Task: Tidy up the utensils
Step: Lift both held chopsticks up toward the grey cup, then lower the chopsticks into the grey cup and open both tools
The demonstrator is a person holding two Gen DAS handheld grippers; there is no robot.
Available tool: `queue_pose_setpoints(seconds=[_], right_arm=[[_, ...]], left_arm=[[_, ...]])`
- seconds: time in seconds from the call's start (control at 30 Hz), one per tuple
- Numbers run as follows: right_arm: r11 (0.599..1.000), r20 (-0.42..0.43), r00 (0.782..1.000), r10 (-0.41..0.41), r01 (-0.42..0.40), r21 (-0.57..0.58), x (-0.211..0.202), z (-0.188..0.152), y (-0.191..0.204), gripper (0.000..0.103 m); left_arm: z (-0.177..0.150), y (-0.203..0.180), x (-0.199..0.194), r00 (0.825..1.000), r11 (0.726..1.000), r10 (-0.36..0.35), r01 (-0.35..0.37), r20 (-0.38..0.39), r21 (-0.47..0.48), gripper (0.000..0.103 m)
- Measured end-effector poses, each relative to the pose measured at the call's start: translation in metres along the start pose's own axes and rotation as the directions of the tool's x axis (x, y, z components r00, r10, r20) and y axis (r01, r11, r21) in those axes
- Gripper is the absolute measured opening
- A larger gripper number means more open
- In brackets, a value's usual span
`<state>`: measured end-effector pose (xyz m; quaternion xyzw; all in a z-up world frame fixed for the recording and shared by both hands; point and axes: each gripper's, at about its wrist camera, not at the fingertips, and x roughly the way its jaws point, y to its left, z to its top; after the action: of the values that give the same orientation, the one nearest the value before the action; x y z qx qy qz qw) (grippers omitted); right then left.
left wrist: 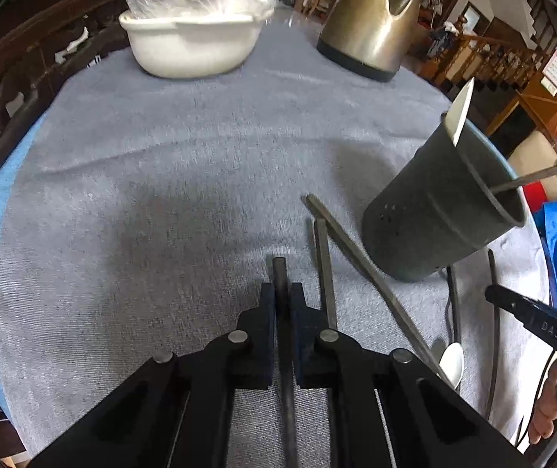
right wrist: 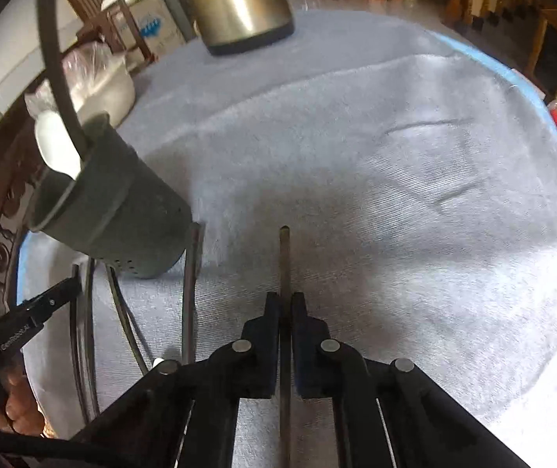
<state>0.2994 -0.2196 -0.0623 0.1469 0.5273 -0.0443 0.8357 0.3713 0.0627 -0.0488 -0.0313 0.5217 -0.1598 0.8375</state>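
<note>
Grey cloth covers the surface [left wrist: 141,195], where the dark holder [left wrist: 442,210] already keeps a white spoon [left wrist: 460,115] and 1 rod; several utensils lie loose beside it. Left tool [left wrist: 281,300] and right tool [right wrist: 285,308] each clamp 1 chopstick [left wrist: 279,273], likely bound for the holder.

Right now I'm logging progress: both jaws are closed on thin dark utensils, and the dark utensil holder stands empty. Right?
Not quite. The utensil holder isn't empty: the left wrist view shows a white utensil standing in it. Both grippers, left and right, do clamp thin dark utensils.
</note>
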Motion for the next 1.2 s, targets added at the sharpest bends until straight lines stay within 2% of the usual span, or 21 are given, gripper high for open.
queue_pose_setpoints(seconds=[0.07,0.13,0.3,0.47,0.6,0.73,0.93,1.03,1.13,1.17,1.2], right_arm=[[0.998,0.034,0.998,0.057,-0.058,0.015,-0.012,-0.004,-0.006,0.006],[0.997,0.062,0.995,0.074,-0.075,0.019,-0.023,-0.006,-0.01,0.006],[0.985,0.156,0.974,0.163,-0.17,0.031,-0.063,-0.016,-0.026,0.006],[0.968,0.272,0.931,0.244,-0.251,-0.01,-0.11,-0.029,-0.027,0.006],[0.955,0.369,0.882,0.294,-0.291,-0.066,-0.14,-0.027,-0.016,0.006],[0.935,0.464,0.814,0.348,-0.337,-0.11,-0.171,-0.026,-0.007,0.006],[0.927,0.595,0.716,0.365,-0.342,-0.158,-0.203,-0.009,0.012,0.006],[0.92,0.67,0.64,0.375,-0.344,-0.186,-0.216,0.003,0.024,0.006],[0.93,0.745,0.569,0.348,-0.311,-0.197,-0.223,0.017,0.039,0.006],[0.932,0.771,0.54,0.339,-0.304,-0.197,-0.225,0.022,0.046,0.006],[0.936,0.788,0.521,0.327,-0.294,-0.193,-0.226,0.028,0.052,0.006]], left_arm=[[0.001,0.0,-0.011,0.999,1.0,-0.007,0.008,0.036,-0.011,0.007],[0.002,0.0,-0.025,0.997,1.0,-0.013,0.014,0.073,-0.018,0.007],[-0.001,-0.003,-0.062,0.986,0.999,-0.034,0.038,0.161,-0.026,0.007],[0.001,-0.015,-0.099,0.968,0.999,-0.049,0.053,0.247,-0.009,0.007],[0.005,-0.024,-0.135,0.944,0.998,-0.065,0.068,0.323,0.002,0.007],[0.011,-0.036,-0.161,0.92,0.996,-0.084,0.081,0.384,0.026,0.007],[0.019,-0.054,-0.195,0.887,0.993,-0.112,0.089,0.447,0.073,0.006],[0.03,-0.061,-0.209,0.868,0.992,-0.125,0.093,0.48,0.09,0.007],[0.044,-0.069,-0.223,0.849,0.99,-0.138,0.1,0.51,0.101,0.007],[0.049,-0.071,-0.227,0.841,0.989,-0.14,0.099,0.522,0.107,0.007],[0.054,-0.074,-0.232,0.831,0.989,-0.142,0.096,0.537,0.112,0.007]])
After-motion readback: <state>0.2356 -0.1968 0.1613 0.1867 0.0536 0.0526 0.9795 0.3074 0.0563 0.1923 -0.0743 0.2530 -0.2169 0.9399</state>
